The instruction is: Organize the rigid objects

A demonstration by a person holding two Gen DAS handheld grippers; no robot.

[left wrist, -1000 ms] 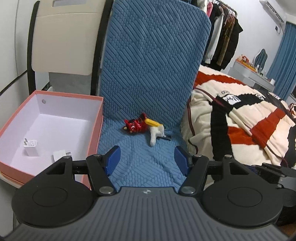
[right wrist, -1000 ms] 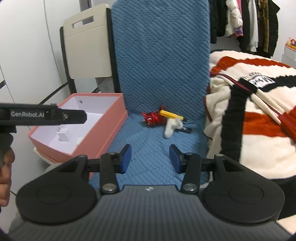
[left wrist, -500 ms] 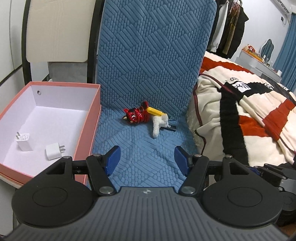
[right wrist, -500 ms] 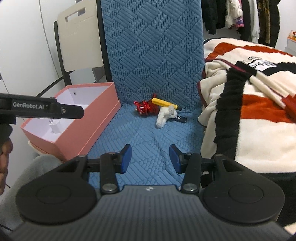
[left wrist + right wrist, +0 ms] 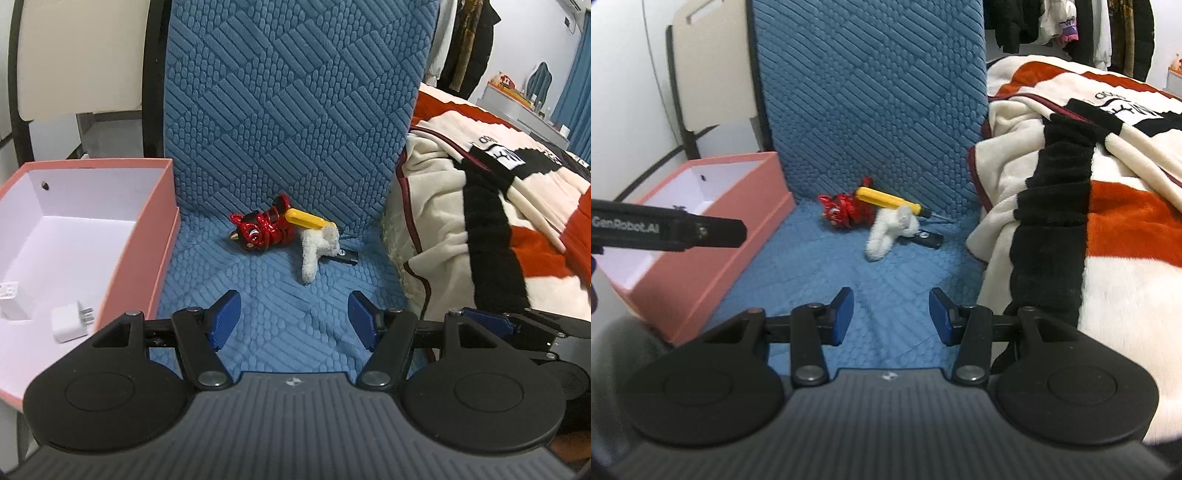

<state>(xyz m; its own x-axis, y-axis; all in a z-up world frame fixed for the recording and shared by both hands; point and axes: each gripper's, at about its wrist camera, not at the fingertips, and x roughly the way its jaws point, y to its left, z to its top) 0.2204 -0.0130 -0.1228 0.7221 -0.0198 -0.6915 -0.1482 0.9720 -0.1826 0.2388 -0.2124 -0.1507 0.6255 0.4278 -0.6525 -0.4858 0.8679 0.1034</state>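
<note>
Blue-padded fingers (image 5: pixel 225 317) of the left gripper (image 5: pixel 295 317) are standing well apart with nothing between them, hovering over the blue quilted chair cushion (image 5: pixel 280 325). The right gripper (image 5: pixel 891 315) is also holding its fingers (image 5: pixel 842 314) parted and empty above the same seat, the gap narrower than the left's.

In the left wrist view, a small heap of objects is lying at about 12 o'clock from the left gripper, near the crease where the seat meets the backrest. A glossy red figurine (image 5: pixel 260 230) is lying on its side at the heap's 9 o'clock end. A yellow-handled screwdriver (image 5: pixel 308 220) is resting just behind it, angled toward 4 o'clock, and a white plush piece (image 5: pixel 317 251) is draping over a small black object (image 5: pixel 347 256) at the 3 o'clock end.

A pink box (image 5: pixel 162 236) with a white interior is sitting open at 9 o'clock of the heap, touching the cushion's edge. Two white plug adapters (image 5: pixel 70 321) are lying inside it near the front.

At 3 o'clock, a cream, red and black blanket (image 5: pixel 480 229) is spilling against the seat. In the right wrist view, the left gripper is showing as a black bar at 9 o'clock.
</note>
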